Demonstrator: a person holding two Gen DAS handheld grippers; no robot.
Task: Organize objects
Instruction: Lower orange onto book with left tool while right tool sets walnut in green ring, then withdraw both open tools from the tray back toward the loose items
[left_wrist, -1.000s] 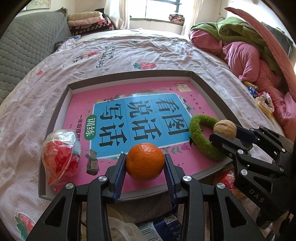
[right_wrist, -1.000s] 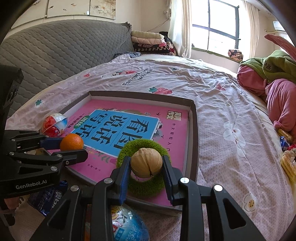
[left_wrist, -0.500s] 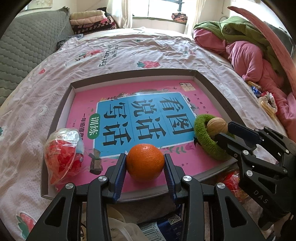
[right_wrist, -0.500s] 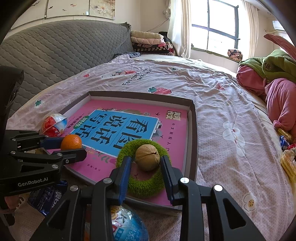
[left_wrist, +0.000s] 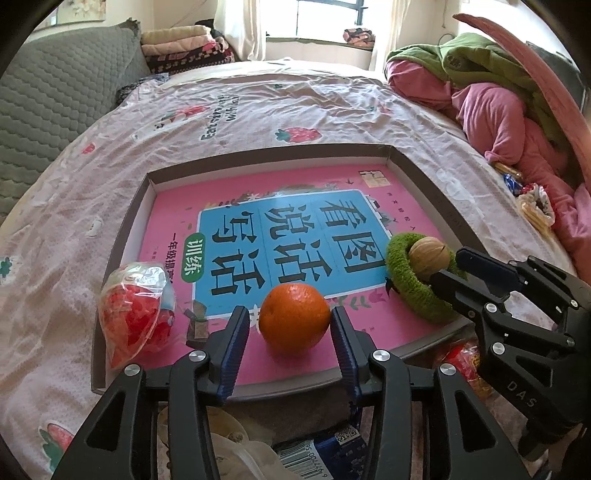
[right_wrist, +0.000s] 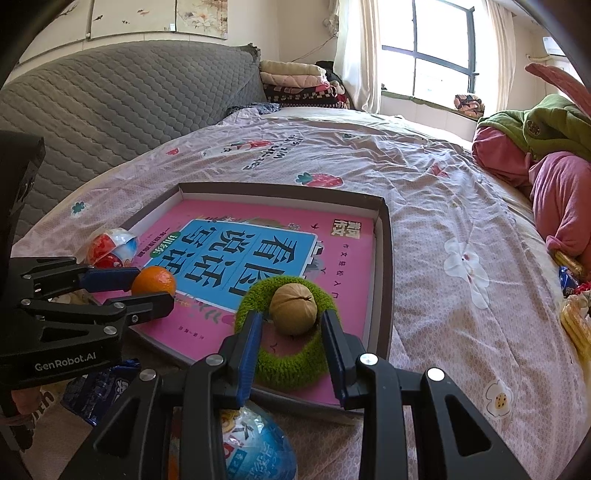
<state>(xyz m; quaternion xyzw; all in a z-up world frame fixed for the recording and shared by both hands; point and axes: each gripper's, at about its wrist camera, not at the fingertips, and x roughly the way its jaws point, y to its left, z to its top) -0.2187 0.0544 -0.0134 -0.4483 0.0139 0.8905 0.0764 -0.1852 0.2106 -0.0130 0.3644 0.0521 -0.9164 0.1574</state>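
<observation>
The left tongs (left_wrist: 290, 328) are opening, with a gap showing on each side of the orange (left_wrist: 294, 319), which sits between the blue pads on a pink book (left_wrist: 295, 236) inside a shallow grey box (left_wrist: 122, 236) on the bed. The right tongs (right_wrist: 291, 332) stand apart around a walnut (right_wrist: 293, 309) without touching it. The walnut rests in the hole of a fuzzy green ring (right_wrist: 291, 365), which lies on the book at the box's near right corner. A clear bag of red snacks (left_wrist: 135, 314) leans over the box's near left rim. The bed wears a pale pink sheet (right_wrist: 443, 221) printed with strawberries and flowers. Pink and green bedding (left_wrist: 498, 96) is heaped at the far right.
</observation>
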